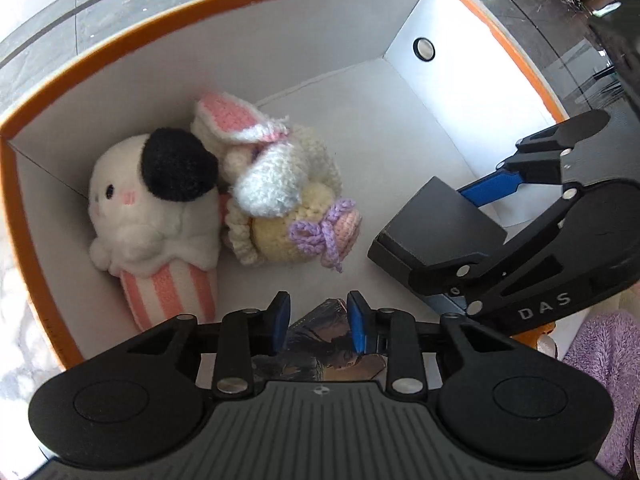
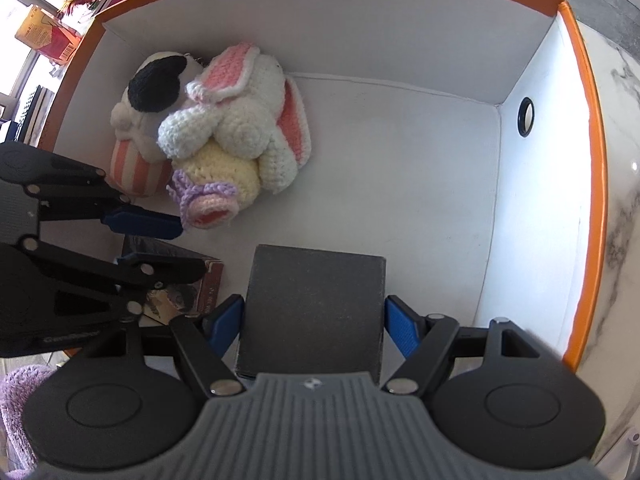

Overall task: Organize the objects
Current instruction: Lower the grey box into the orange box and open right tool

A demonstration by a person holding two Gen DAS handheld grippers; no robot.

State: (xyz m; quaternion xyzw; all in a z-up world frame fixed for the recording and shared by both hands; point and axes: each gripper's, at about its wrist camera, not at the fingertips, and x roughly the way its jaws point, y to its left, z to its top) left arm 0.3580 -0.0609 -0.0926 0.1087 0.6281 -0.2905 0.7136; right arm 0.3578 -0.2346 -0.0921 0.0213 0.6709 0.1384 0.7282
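Nearest in the right wrist view, the right gripper (image 2: 314,320) has its blue pads (image 2: 402,330) spread wide around a dark grey square box (image 2: 316,308), which fills the lower centre of the frame; the pads look to touch its sides, though firm pressure cannot be told; the box is probably held low so it can be set flat on the floor of the large white carton with an orange rim (image 2: 592,184).

In the left wrist view, the left gripper (image 1: 318,326) at the lower centre stands narrowly parted across the edge of a flat printed packet with a dark picture (image 1: 320,344); I judge it gripped, kept upright to slide in near the carton's near wall.

Farther in, the plush white-and-black animal in a pink-striped cup (image 1: 156,208) and the crocheted white rabbit with pink ears and a lilac bow (image 1: 280,196) lie touching each other at the left of the frame, tucked toward the carton's wall, likely to save floor.

The centre and upper right of the carton floor are bare, up to the wall with the round black-ringed hole (image 1: 424,49); that is the free room for both loads; the two grippers sit near each other, so their linkages could clash.
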